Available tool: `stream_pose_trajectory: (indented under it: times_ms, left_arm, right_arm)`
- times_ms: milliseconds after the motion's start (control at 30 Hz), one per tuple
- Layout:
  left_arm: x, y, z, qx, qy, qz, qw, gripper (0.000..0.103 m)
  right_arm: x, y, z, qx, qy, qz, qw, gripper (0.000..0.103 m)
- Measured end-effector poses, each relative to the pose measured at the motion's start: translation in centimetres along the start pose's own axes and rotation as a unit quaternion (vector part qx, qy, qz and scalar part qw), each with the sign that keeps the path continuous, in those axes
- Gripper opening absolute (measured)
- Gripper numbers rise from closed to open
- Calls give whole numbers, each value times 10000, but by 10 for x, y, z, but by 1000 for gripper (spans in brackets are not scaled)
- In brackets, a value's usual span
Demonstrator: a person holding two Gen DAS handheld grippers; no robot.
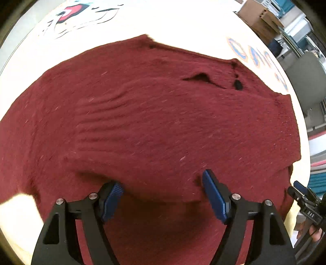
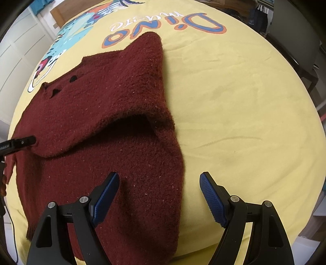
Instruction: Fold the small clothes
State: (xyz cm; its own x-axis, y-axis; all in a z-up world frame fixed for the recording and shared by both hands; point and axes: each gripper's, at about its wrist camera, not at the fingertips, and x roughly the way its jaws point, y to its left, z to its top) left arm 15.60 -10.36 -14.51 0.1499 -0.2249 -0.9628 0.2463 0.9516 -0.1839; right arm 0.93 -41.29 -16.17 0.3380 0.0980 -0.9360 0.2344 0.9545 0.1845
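Observation:
A dark red knit sweater [image 1: 154,114] lies spread on a yellow printed sheet [image 2: 244,106], neckline with black buttons at the far side. A sleeve is folded across its body, its edge raised off the layer below [image 2: 114,114]. My left gripper [image 1: 163,191] is open, its blue pads either side of the folded layer's near edge, one pad partly under the cloth. My right gripper [image 2: 159,193] is open over the sweater's near right edge, holding nothing. The left gripper's tip [image 2: 22,142] shows at the sweater's left side in the right wrist view.
The sheet carries a "Dino" print [image 2: 163,26] and a cartoon figure [image 2: 67,42] at the far side. Cardboard boxes [image 1: 258,14] and a grey chair [image 1: 303,77] stand beyond the bed. White cabinets [image 2: 18,46] are on the left. Bare sheet lies right of the sweater.

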Motion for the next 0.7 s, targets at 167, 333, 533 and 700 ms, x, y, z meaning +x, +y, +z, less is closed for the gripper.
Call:
stream_pose_trajectory:
  times_ms: [167,333,533,700]
  left_arm:
    - [-18,26,-7,-175,-181,177,9995,93]
    - [-42,59,5,-509,-591,272,9966,100]
    - [-31,81,28,-527,-434,60,9977,99]
    - [-4,78,39,-438,-240,1,9988,95]
  right_arm:
    - [2,1,-1,-8,11,-7,10000,82]
    - [0,4,0,-42,-30,-38,10000,82]
    - [-2,6,1,-35,-60,-21,10000,82]
    - [-4,11,2,-187,-1,-66,9998,82]
